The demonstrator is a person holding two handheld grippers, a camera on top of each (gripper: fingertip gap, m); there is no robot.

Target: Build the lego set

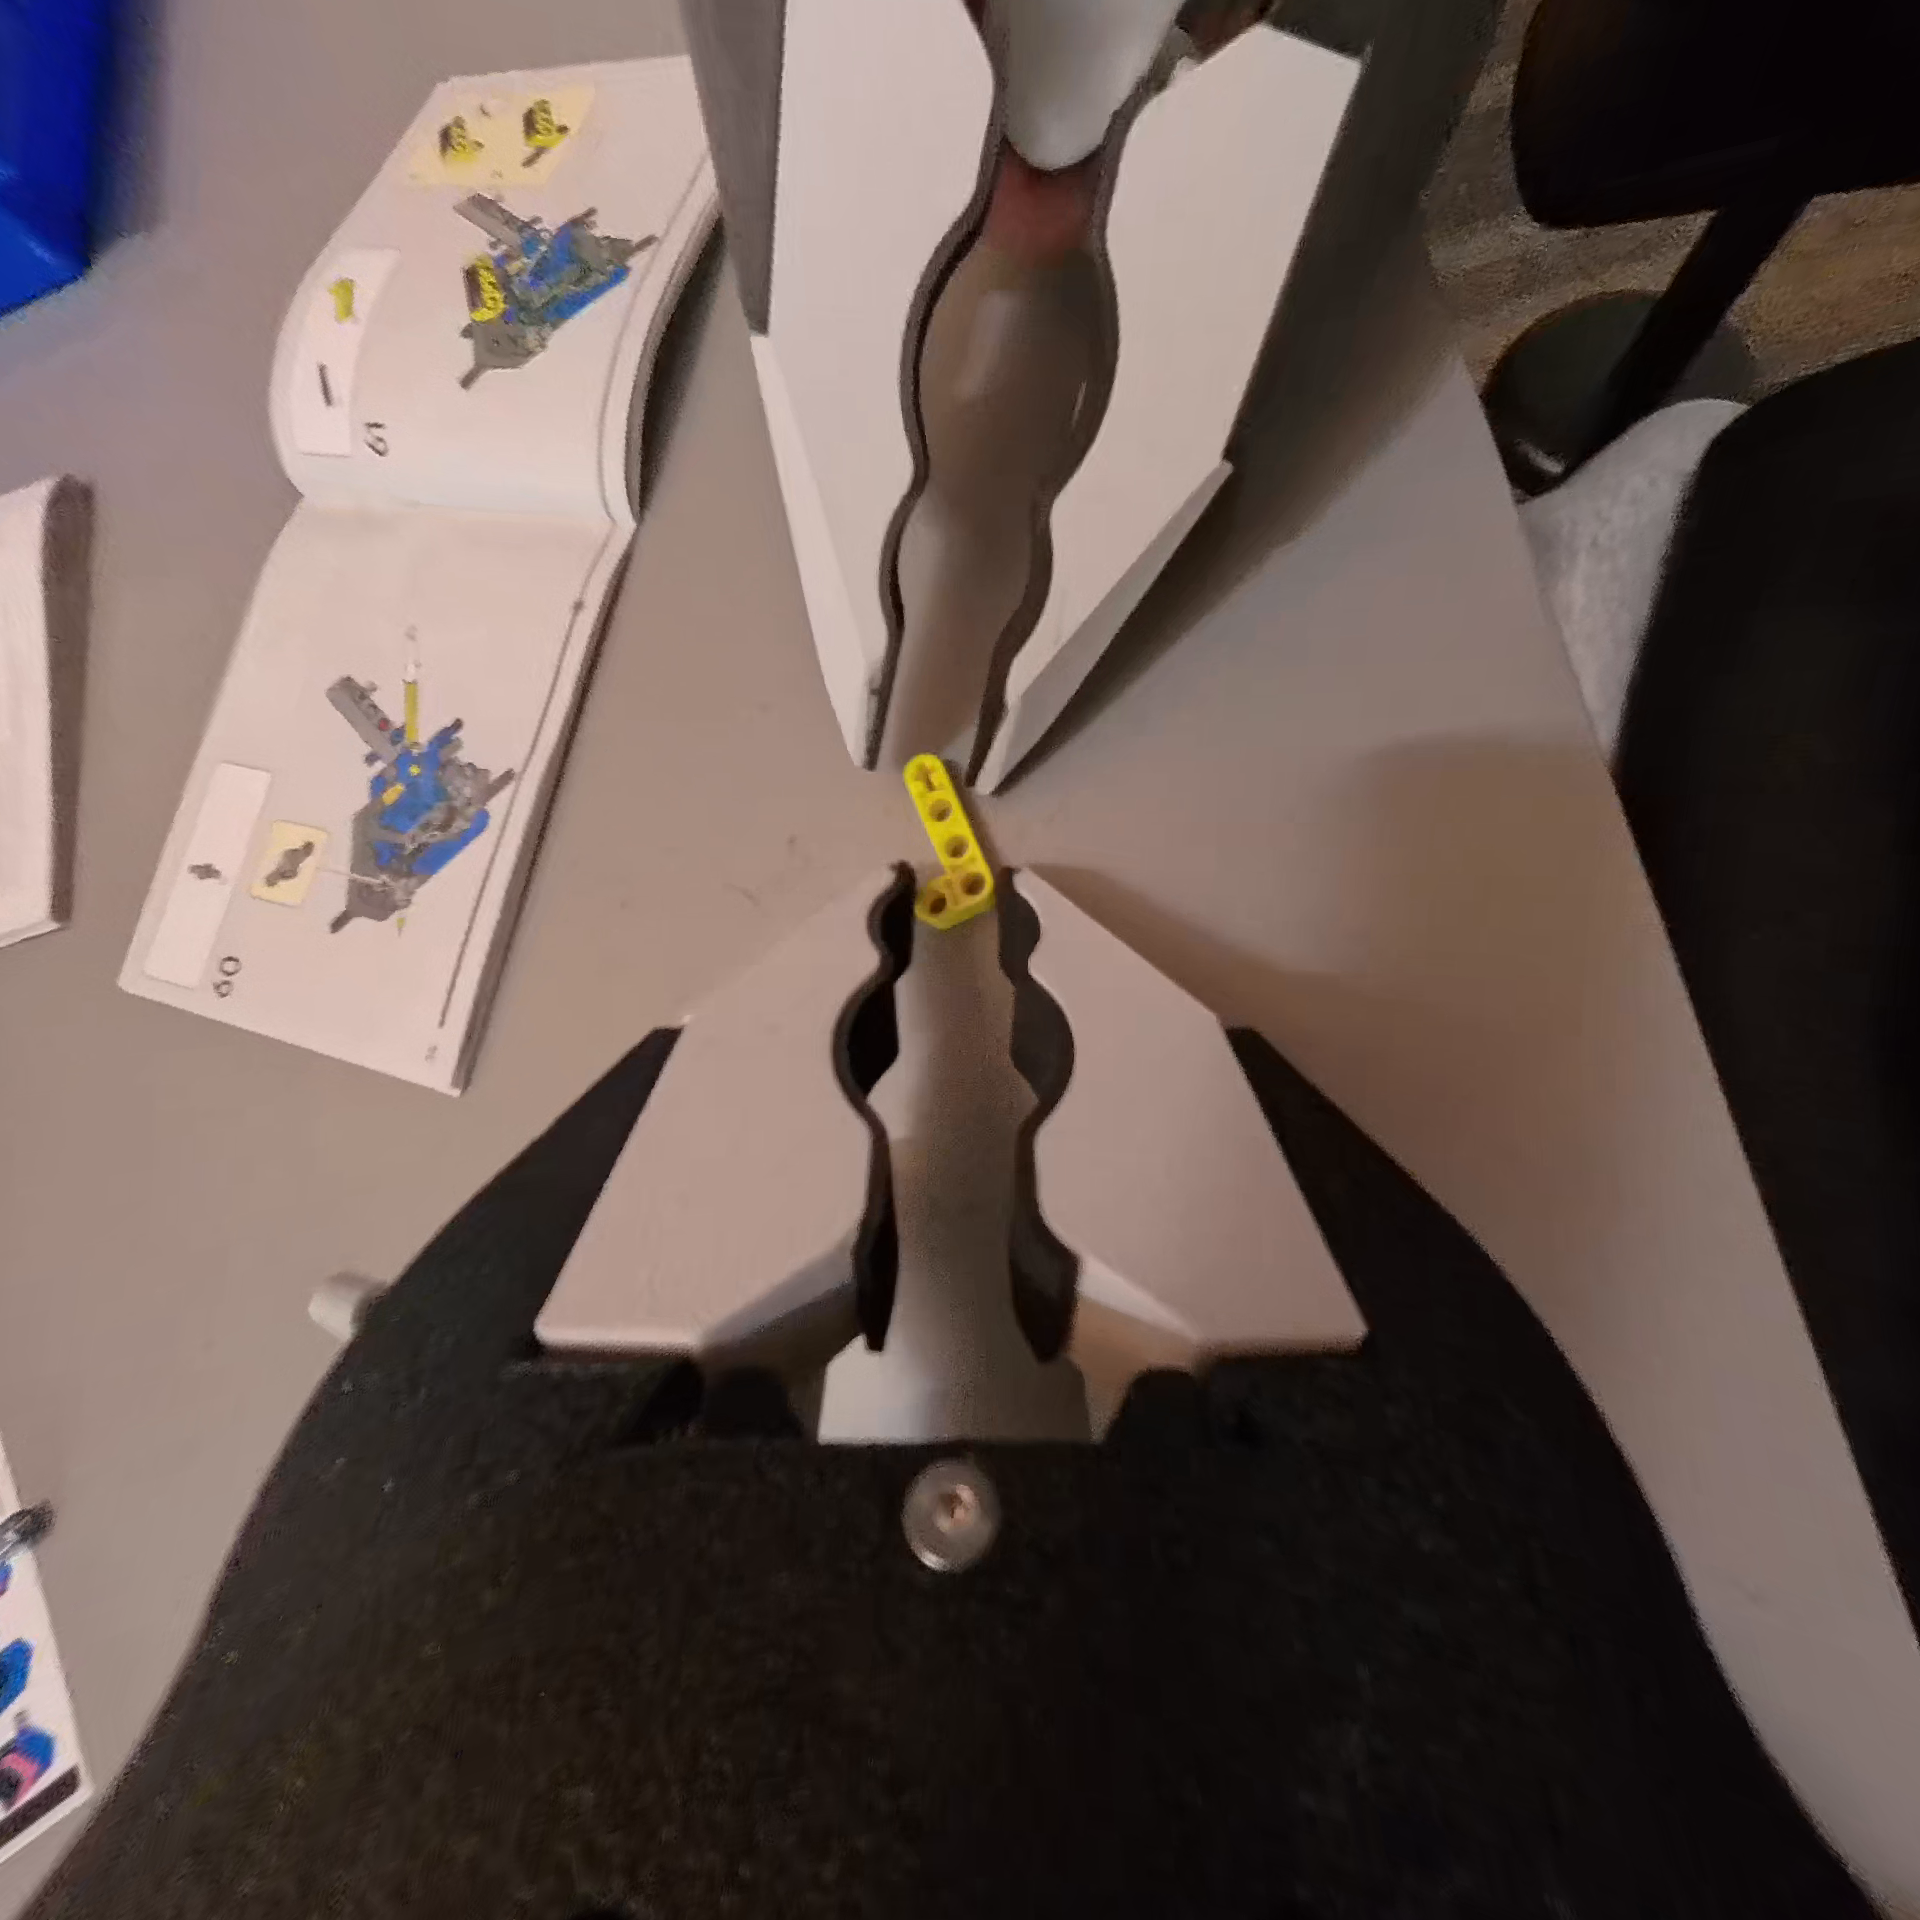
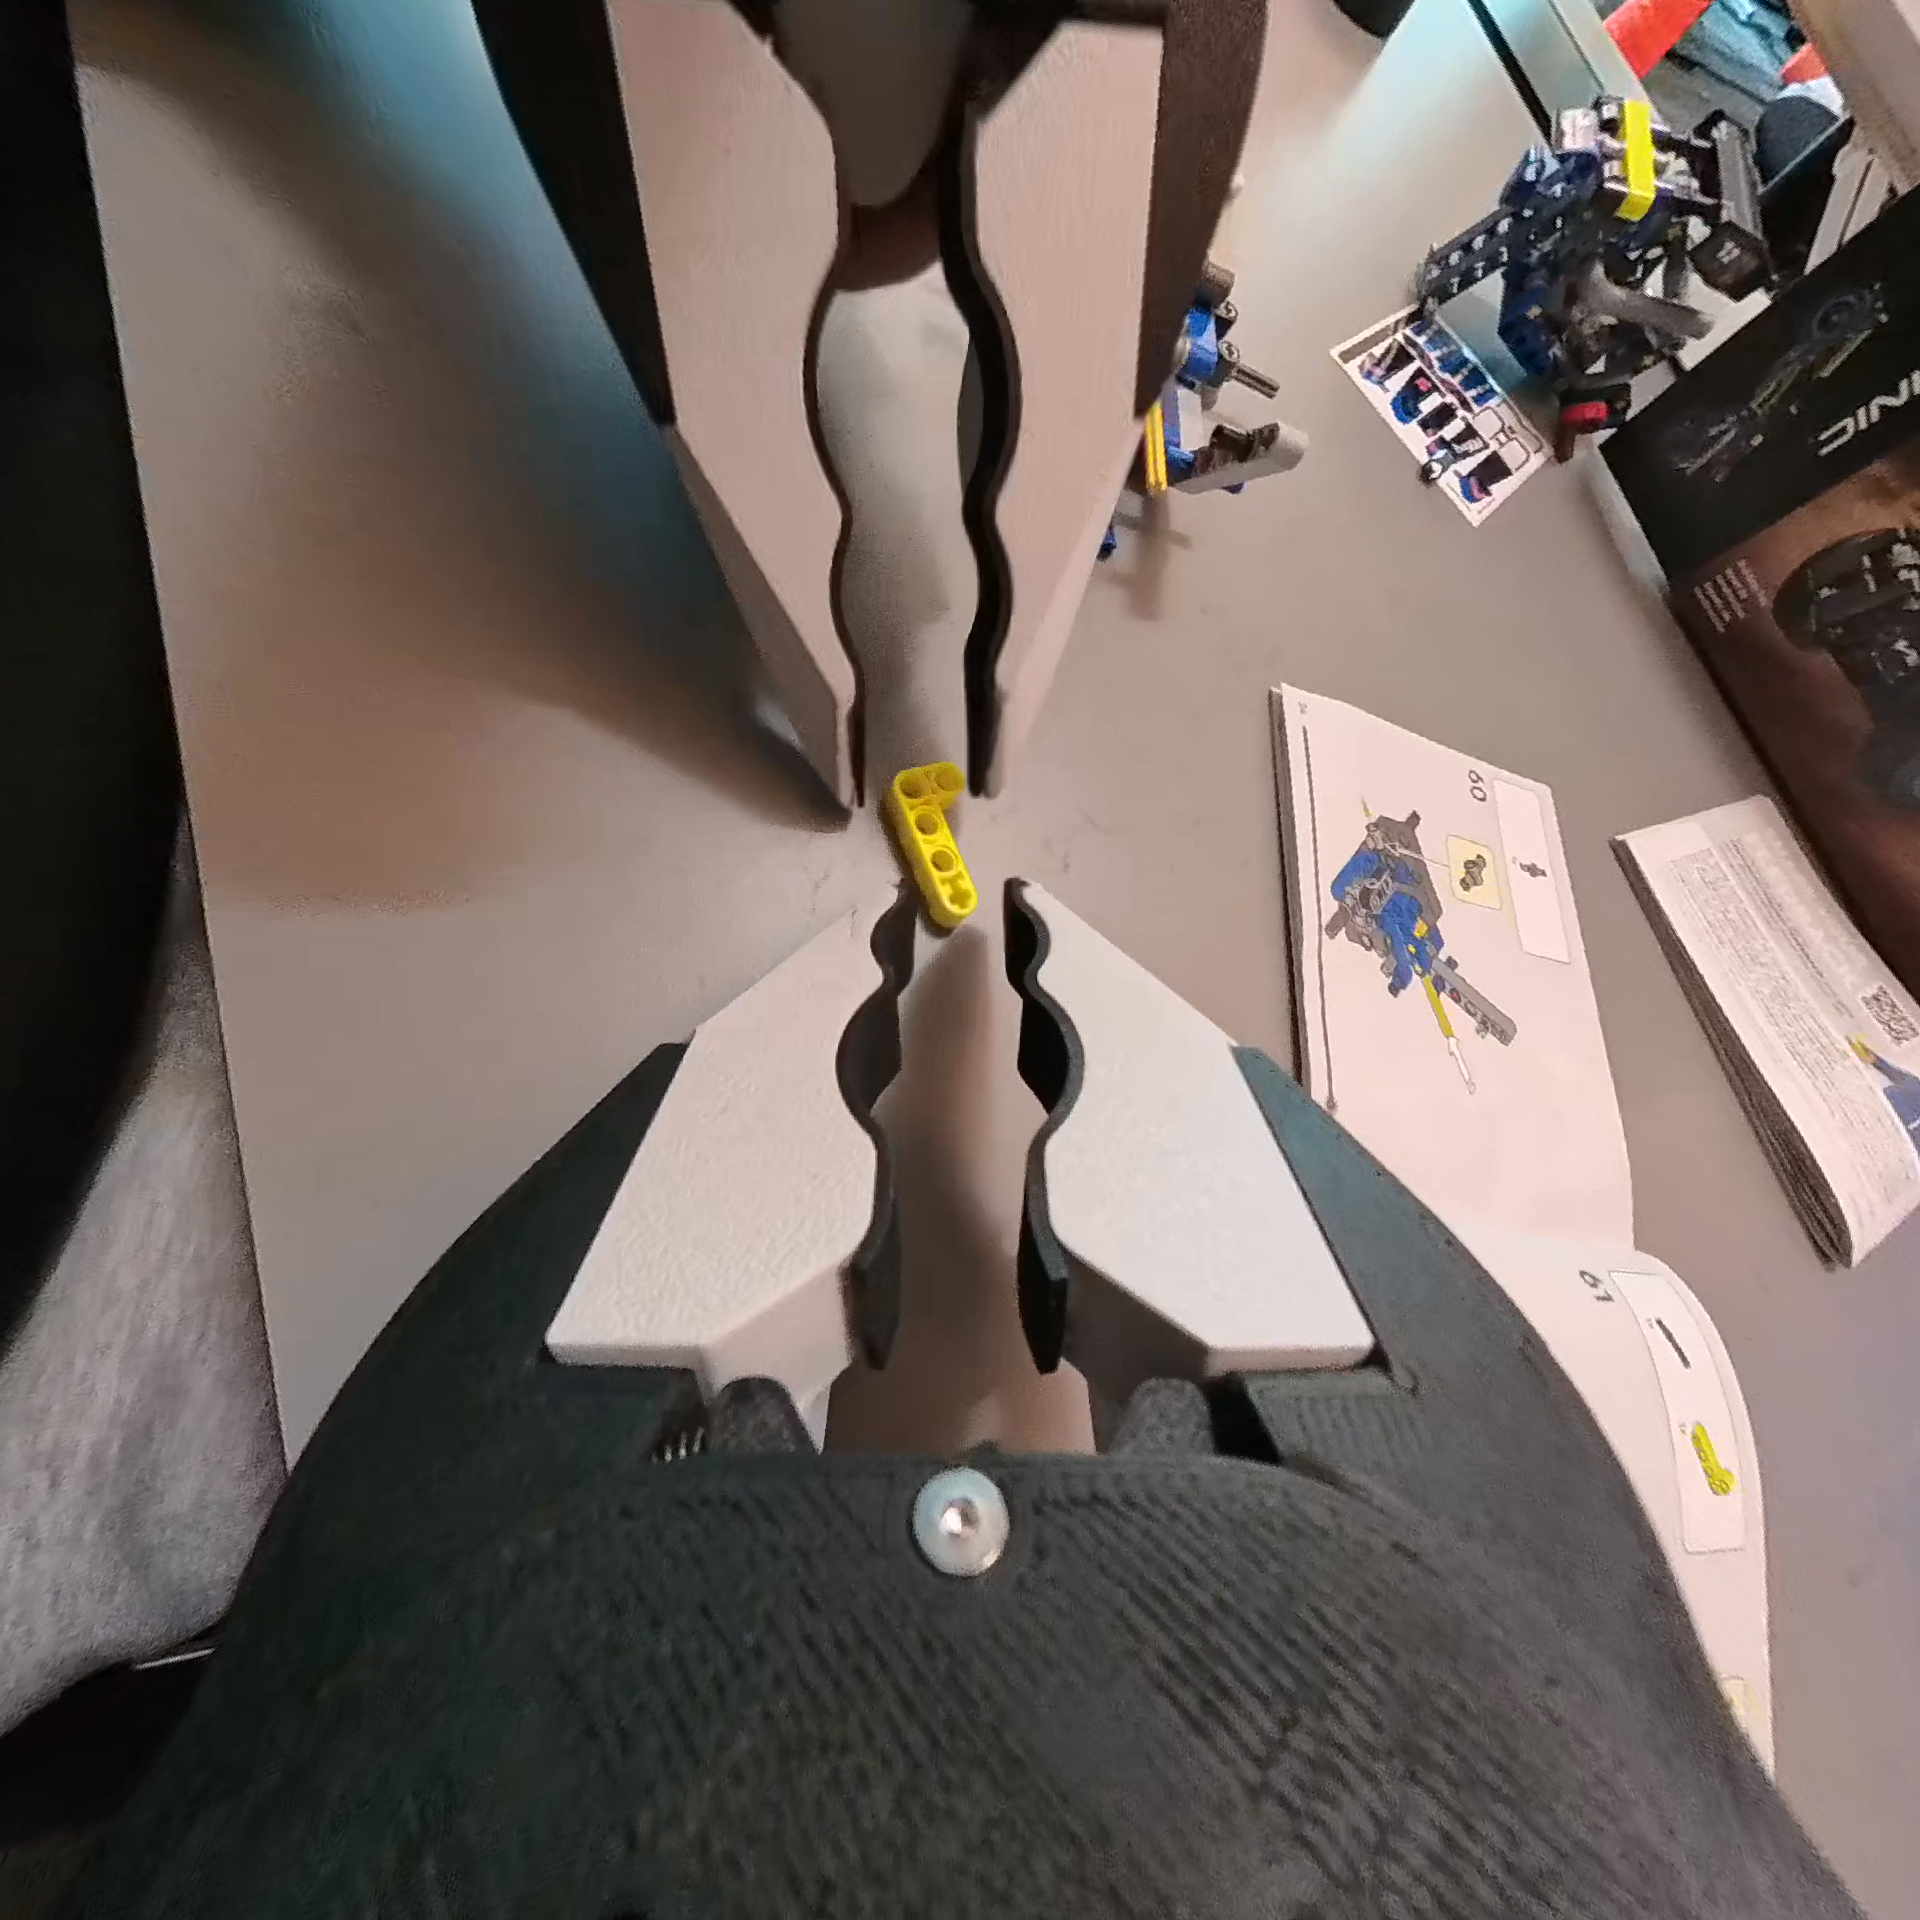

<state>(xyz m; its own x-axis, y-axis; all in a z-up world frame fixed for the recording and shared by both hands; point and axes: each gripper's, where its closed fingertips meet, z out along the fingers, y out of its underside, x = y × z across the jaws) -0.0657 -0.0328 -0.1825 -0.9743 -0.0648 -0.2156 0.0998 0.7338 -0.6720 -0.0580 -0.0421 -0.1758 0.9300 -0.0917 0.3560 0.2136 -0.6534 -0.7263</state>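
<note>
Facing each other tip to tip, our left claw (image 1: pixel 956 883) and right claw (image 2: pixel 951 896) both stood released around a yellow L-shaped beam (image 1: pixel 948 854) lying flat on the grey surface (image 1: pixel 1247 831) near its edge, the beam's long axis running claw to claw, foot toward the left.

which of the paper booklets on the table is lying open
The instruction booklet nearest the yellow L-shaped piece lies open, showing build diagrams. The thicker booklet beyond it is shut, and the sticker sheet is a single leaf.
</note>
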